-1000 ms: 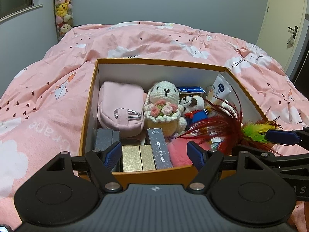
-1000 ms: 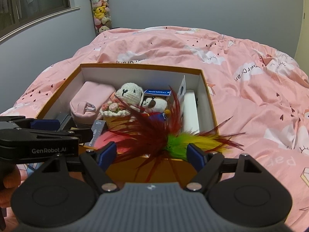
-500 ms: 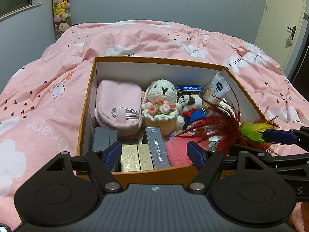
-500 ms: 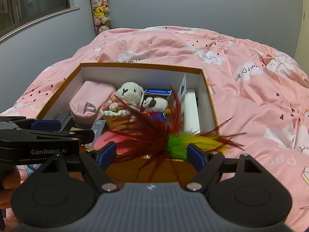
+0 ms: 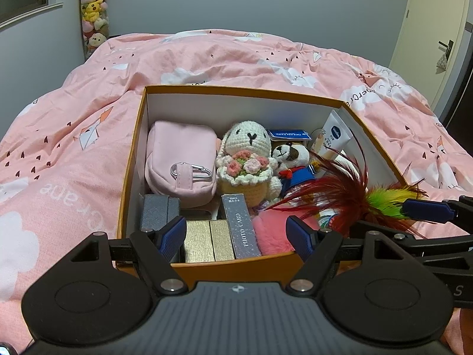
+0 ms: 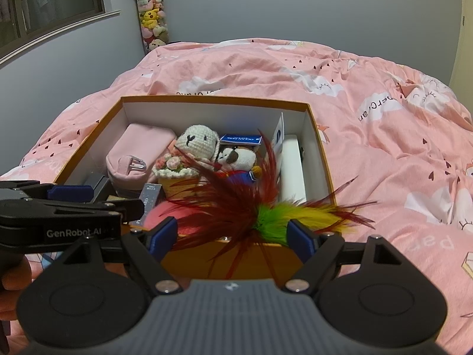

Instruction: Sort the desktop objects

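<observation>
An orange box (image 5: 236, 88) with white walls sits on the bed, packed with a pink pouch (image 5: 180, 159), a crocheted bunny (image 5: 248, 142), a small dog plush (image 5: 291, 156), a cream tube (image 5: 334, 136), a photo card box (image 5: 241, 224), gold boxes (image 5: 207, 239) and a grey case (image 5: 159, 210). A red, green and yellow feather toy (image 6: 266, 213) lies across the box's front right corner. My right gripper (image 6: 232, 233) stands open just behind it, the feathers loose between the pads. My left gripper (image 5: 236, 236) is open at the box's front edge, holding nothing.
The box (image 6: 212, 98) rests on a rumpled pink duvet (image 5: 74, 148) that slopes away on all sides. A tall clear tube of plush toys (image 5: 91, 11) stands in the far left corner. A door (image 5: 437, 29) is at the right, a window (image 6: 53, 6) at the left.
</observation>
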Action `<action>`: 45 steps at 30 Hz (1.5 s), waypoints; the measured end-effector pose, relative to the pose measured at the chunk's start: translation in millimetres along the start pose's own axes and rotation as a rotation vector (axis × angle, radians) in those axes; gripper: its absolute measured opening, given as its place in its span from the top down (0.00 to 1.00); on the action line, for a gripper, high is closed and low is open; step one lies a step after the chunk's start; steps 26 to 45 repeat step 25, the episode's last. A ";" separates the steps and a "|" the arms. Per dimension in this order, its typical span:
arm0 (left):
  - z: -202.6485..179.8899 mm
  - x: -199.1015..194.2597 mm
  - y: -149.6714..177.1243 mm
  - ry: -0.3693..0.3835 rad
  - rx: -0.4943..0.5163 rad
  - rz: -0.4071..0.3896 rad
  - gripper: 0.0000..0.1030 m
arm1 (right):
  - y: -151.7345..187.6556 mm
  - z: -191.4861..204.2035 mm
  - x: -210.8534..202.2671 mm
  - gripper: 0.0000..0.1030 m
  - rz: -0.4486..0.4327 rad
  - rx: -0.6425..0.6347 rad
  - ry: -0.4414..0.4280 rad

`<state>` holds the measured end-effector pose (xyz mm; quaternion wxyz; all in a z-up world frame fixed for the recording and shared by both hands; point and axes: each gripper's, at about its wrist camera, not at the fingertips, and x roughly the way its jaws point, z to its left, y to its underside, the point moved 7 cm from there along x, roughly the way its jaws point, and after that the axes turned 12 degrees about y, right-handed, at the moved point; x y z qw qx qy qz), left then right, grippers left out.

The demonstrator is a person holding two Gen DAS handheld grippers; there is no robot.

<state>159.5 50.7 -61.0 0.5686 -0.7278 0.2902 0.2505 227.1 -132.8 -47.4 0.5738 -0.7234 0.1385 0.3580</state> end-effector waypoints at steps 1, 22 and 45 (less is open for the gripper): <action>0.0 0.1 0.0 0.000 0.000 0.000 0.15 | 0.3 0.1 0.0 0.20 0.000 0.002 -0.001; 0.7 0.4 0.2 0.006 0.002 -0.007 0.14 | 1.0 0.4 0.0 0.18 0.004 0.016 0.006; 0.9 -0.6 -0.2 -0.004 0.002 -0.013 0.13 | 0.8 0.3 0.1 0.16 0.004 0.018 0.007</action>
